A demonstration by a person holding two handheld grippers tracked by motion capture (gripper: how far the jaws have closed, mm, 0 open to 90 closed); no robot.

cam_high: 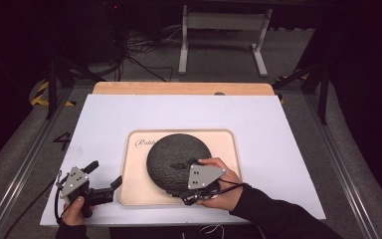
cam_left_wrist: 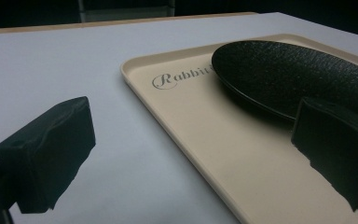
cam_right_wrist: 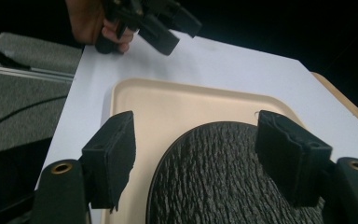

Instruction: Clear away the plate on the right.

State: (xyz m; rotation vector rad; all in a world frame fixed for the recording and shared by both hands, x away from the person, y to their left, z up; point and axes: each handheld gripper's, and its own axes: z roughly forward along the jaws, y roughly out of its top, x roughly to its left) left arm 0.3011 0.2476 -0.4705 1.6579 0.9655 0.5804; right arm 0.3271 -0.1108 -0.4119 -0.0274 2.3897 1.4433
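Plate [cam_high: 178,160], black and rough-textured, is lying on a beige tray [cam_high: 134,189], directly beneath the right gripper [cam_right_wrist: 196,154], whose wide jaws are hovering above it. Left gripper [cam_high: 103,175], jaws spread, is waiting beside the tray's edge.

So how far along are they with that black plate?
Looks done: the plate lies on the beige tray. In hand: the right hand-held gripper is open, jaws either side of the plate's near edge, not closed on it. The left hand-held gripper waits open beside the tray. Left: gripping and moving the plate, probably.
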